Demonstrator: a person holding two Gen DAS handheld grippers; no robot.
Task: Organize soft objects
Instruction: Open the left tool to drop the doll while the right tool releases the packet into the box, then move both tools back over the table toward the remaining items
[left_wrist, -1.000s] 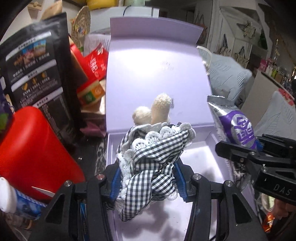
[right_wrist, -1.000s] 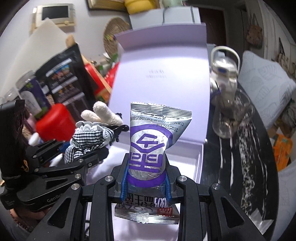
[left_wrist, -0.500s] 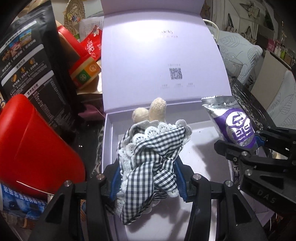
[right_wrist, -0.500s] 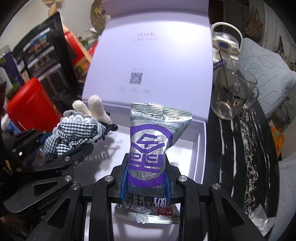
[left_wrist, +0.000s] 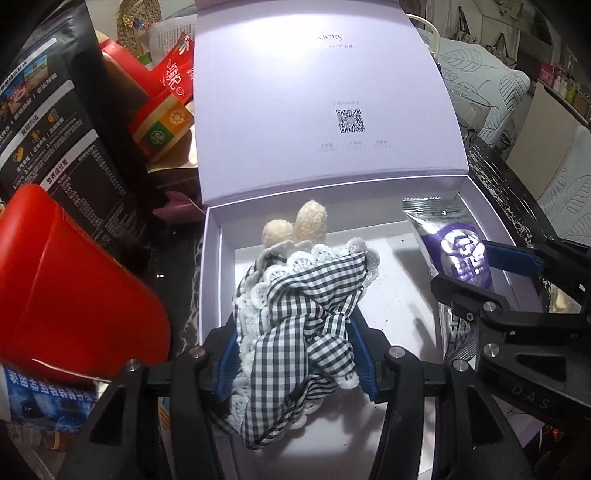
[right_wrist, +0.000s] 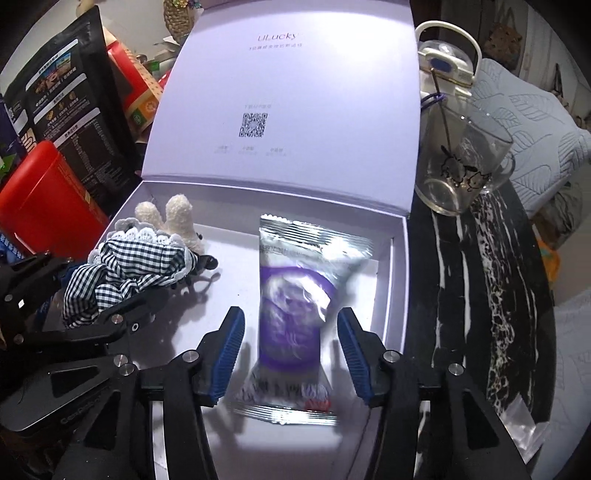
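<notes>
The left hand-held gripper (left_wrist: 295, 354) is clamped on a black-and-white gingham plush toy (left_wrist: 295, 306), its blue pads pressed into the cloth from both sides. The toy's lace trim and 2 cream ears (left_wrist: 306, 225) stick out past the fingertips, over the left half of the open lavender box (left_wrist: 212, 273). In the right wrist view the same toy (right_wrist: 129, 266) hangs in that gripper (right_wrist: 122, 306) above the box's left side.

The right hand-held gripper (right_wrist: 291, 350) has its jaws spread wide. The silver-and-purple snack packet (right_wrist: 295, 317) sits between the 2 blue pads (right_wrist: 227, 354) with a gap on each side, touching neither, and its picture is blurred. Whether it already rests on the box floor cannot be told. Its top edge points toward the box's raised lid (right_wrist: 280, 92), which carries a QR code. In the left wrist view the packet (left_wrist: 458, 254) is over the right part of the box beside the right hand-held gripper (left_wrist: 517, 280).

A glass mug (right_wrist: 461, 166) stands on the dark marbled tabletop (right_wrist: 491, 295) just right of the box. A red container (left_wrist: 66, 288) stands left of it.
</notes>
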